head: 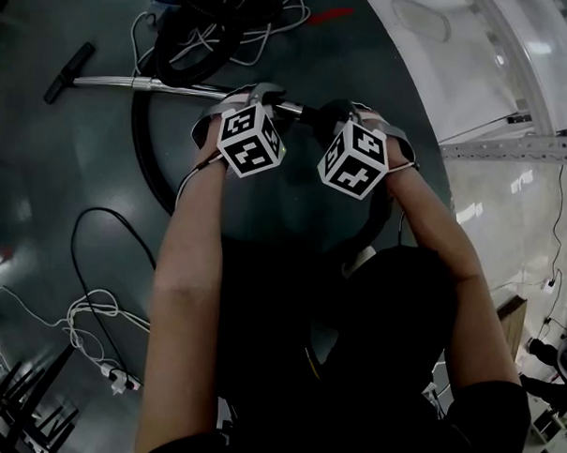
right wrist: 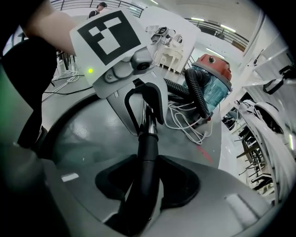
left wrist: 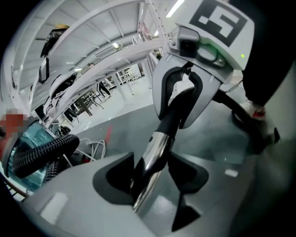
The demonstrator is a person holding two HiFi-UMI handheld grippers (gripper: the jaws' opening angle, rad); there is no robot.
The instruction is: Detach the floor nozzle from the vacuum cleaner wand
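Note:
In the head view a chrome wand (head: 140, 83) lies level across the dark floor, and a black floor nozzle (head: 70, 71) sits on its far left end. My left gripper (head: 259, 96) is shut on the chrome wand (left wrist: 153, 150), whose tube is pinched between the two dark pads. Just to its right, my right gripper (head: 349, 111) is shut on the black handle tube (right wrist: 148, 152) that joins the wand. Each gripper shows in the other's view: the right gripper (left wrist: 182, 99) on the black tube, the left gripper (right wrist: 145, 109) on the chrome. The joint at the nozzle is too small to read.
A black ribbed hose (head: 141, 158) loops on the floor left of my arms. The red-topped vacuum canister (right wrist: 212, 78) stands beyond the wand with white cables (right wrist: 189, 122) beside it. More white cable (head: 92, 316) lies at lower left. A white structure (head: 478, 70) borders the right.

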